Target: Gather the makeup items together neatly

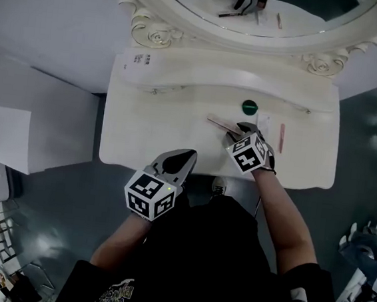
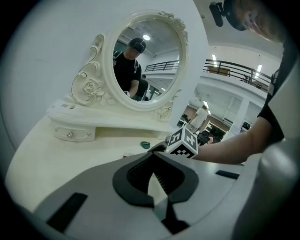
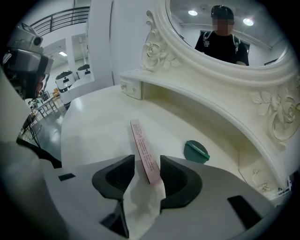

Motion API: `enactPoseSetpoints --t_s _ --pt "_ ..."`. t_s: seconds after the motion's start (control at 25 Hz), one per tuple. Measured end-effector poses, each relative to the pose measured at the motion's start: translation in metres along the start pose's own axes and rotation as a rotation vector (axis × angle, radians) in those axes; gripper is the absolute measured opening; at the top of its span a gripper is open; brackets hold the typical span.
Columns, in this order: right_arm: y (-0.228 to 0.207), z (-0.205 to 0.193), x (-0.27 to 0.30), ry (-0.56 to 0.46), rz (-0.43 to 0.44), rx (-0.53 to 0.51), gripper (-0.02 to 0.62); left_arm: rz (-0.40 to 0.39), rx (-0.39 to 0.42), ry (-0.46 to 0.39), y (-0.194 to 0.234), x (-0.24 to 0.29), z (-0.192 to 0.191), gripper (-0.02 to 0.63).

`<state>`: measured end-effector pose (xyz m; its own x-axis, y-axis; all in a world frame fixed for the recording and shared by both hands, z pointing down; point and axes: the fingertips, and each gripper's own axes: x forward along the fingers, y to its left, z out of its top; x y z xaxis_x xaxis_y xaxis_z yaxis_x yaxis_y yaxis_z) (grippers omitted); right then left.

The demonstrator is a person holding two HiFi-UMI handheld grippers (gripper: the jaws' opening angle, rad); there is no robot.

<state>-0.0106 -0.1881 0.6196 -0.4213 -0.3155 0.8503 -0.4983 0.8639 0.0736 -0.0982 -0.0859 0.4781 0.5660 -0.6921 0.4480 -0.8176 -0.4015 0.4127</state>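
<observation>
A long flat pink stick [image 3: 143,150] lies on the white vanity top [image 1: 150,136], and its near end sits between the jaws of my right gripper [image 3: 147,168]. The jaws stand apart, with a gap showing on the left side of the stick. In the head view the right gripper [image 1: 241,129] is over the stick [image 1: 219,123]. A round green compact [image 1: 249,107] lies just beyond it, below the shelf. A thin pink pencil [image 1: 281,138] and a small white item [image 1: 264,121] lie to the right. My left gripper [image 1: 189,157] hovers at the table's front edge, shut and empty.
An ornate oval mirror [image 1: 256,13] stands on a raised shelf [image 1: 183,69] with small drawer knobs at the back. A printed tag [image 1: 139,60] lies on the shelf's left end. Grey floor surrounds the table, and a white cabinet [image 1: 16,135] stands to the left.
</observation>
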Motion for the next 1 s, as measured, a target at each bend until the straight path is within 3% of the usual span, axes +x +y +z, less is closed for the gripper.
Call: enactPoseSetpoints --t_s 0.6,0.8,1.0 --pt "0.003 -0.001 -0.001 0.026 -0.158 0.108 0.105 -0.117 -0.023 0.065 0.021 -0.001 -0.002 0.008" --pt "0.001 -0.001 -0.016 -0.016 -0.252 0.293 0.101 -0.178 0.002 0.090 0.025 0.001 -0.002 0.008" --pt "0.000 -0.010 -0.032 -0.080 -0.341 0.575 0.101 -0.257 0.037 0.121 0.021 0.003 -0.004 0.008"
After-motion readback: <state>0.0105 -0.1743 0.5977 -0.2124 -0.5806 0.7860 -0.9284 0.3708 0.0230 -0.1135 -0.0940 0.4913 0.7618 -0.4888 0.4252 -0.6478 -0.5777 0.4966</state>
